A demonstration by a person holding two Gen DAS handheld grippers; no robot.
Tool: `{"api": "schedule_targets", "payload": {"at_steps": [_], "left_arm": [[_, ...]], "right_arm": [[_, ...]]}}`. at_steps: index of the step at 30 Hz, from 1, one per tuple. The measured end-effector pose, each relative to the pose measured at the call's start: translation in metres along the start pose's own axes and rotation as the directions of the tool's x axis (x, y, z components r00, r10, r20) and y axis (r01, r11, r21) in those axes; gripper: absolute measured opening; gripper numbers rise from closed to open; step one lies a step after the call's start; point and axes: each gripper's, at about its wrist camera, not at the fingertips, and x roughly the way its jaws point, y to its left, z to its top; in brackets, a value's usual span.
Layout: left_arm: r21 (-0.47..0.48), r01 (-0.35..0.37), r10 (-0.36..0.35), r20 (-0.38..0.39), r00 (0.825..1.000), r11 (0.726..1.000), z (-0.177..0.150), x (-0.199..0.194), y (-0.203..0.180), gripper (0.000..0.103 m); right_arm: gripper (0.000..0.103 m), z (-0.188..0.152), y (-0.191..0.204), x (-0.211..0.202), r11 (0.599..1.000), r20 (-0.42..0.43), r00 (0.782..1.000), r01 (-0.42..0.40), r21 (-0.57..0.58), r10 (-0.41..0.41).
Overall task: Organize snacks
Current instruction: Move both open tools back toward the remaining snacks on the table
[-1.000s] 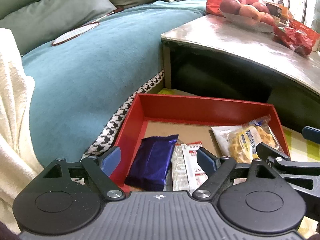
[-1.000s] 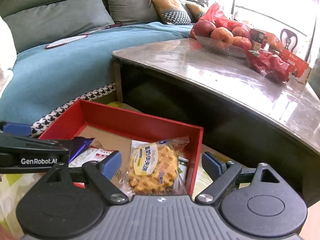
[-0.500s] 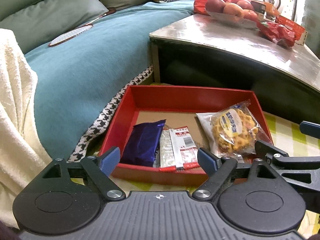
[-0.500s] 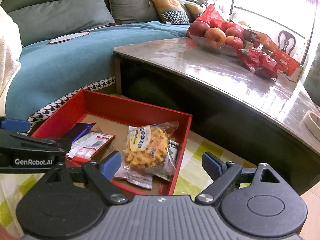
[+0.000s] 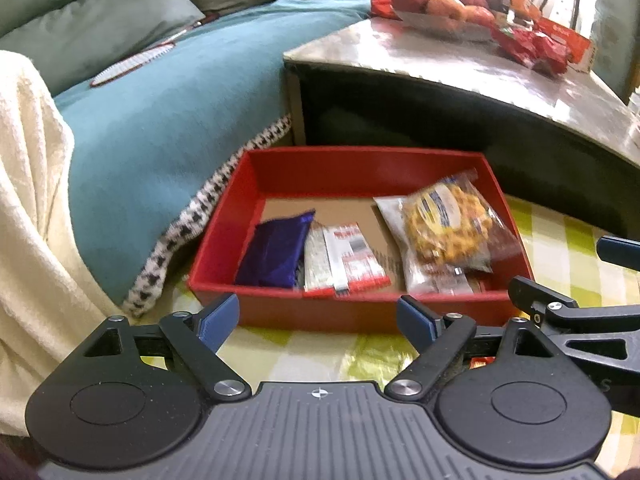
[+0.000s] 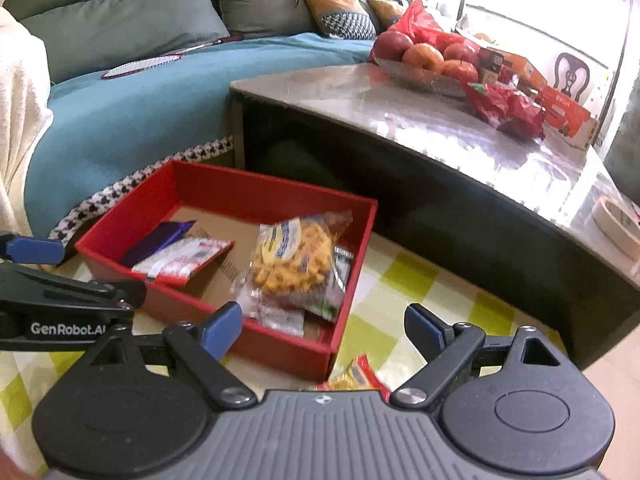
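On checked yellow-green cloth: shallow red cardboard tray [image 5: 348, 312] holding purple foil packet [image 5: 276, 254]; left gripper [image 5: 318, 316] and right gripper [image 6: 324, 328] both spread wide, empty.

Ahead of our left fingers [image 5: 218, 314]: red box [image 5: 344, 168] wall, snacks filling its floor.
Between our right fingers [image 6: 426, 328]: bare checked mat [image 6: 404, 276], one packet [image 6: 356, 376] near.
Beyond: dark table [image 6: 460, 184] front blocks us.
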Motion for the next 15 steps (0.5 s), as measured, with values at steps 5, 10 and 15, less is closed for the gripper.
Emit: {"api": "schedule_targets", "payload": {"at_steps": [5, 10, 15], "left_arm": [[0.016, 0.042, -0.041, -0.070, 0.997, 0.999, -0.026, -0.001, -0.002, 0.090], [0.050, 0.068, -0.059, -0.165, 0.985, 0.996, -0.061, -0.001, -0.009, 0.091], [0.031, 0.111, -0.098, -0.280, 0.955, 0.993, -0.093, 0.006, -0.013, 0.091]], "right_arm": [[0.091, -0.025, 0.002, -0.006, 1.000, -0.080, 0.997, -0.012, -0.007, 0.011], [0.091, -0.047, -0.008, -0.014, 1.000, -0.137, 0.991, 0.009, -0.003, -0.010], [0.091, -0.060, -0.024, -0.027, 0.999, -0.149, 0.989, 0.019, 0.028, -0.014]]}}
